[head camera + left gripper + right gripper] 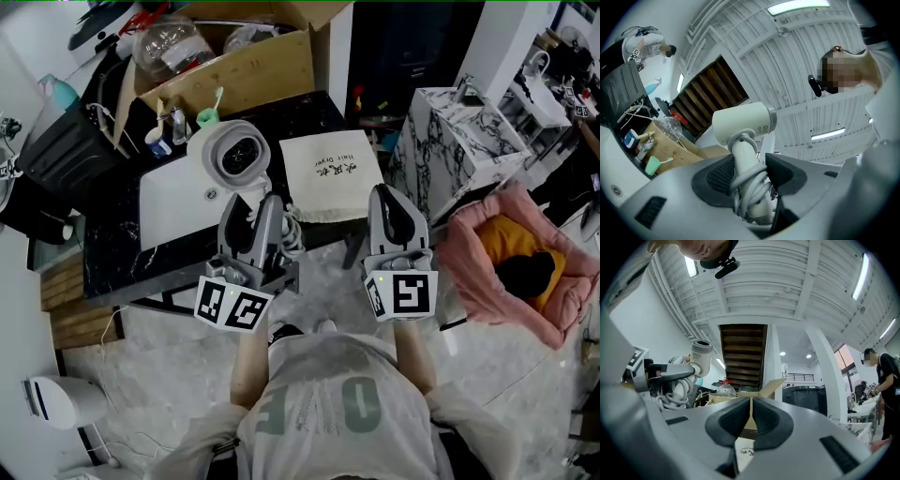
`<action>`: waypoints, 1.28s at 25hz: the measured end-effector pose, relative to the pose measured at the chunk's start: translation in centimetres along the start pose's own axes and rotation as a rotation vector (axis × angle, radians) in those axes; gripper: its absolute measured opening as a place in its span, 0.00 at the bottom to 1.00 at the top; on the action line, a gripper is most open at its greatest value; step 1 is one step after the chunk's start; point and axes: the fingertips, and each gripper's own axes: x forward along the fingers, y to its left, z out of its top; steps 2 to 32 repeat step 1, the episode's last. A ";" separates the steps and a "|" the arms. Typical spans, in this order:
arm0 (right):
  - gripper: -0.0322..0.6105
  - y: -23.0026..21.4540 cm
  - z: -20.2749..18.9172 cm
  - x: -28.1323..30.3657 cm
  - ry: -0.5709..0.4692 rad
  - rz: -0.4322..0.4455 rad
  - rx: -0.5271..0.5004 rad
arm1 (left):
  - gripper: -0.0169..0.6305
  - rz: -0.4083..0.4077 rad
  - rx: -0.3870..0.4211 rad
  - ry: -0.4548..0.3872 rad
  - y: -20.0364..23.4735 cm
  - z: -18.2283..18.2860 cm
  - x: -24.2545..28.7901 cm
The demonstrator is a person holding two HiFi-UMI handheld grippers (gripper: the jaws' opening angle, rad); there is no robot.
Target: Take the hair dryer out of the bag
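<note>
**Grippers raised over the table, one loaded, one shut**

The left gripper (253, 214) pointed up and away from the person. Its jaws stood partly spread, clamped on the cord-wrapped handle of a white plastic hair dryer (740, 123), whose barrel sat above the pads. The right gripper (751, 420), near it, tilted slightly upward with its jaws pressed together on nothing. Just ahead of and below the right gripper's tips, a flat cream cloth bag (330, 173) with black print lay on the black marble table (112, 239), with the dryer outside it. Beyond the left gripper, an open brown cardboard box (246, 77) held a clear plastic bottle (169, 42).
</note>
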 end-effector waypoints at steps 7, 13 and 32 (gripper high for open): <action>0.11 0.0 0.0 0.0 0.001 0.001 0.000 | 0.38 0.002 -0.001 0.000 0.1 0.1 0.0; 0.11 0.0 0.0 0.0 0.001 0.001 0.000 | 0.38 0.002 -0.001 0.000 0.1 0.1 0.0; 0.11 0.0 0.0 0.0 0.001 0.001 0.000 | 0.38 0.002 -0.001 0.000 0.1 0.1 0.0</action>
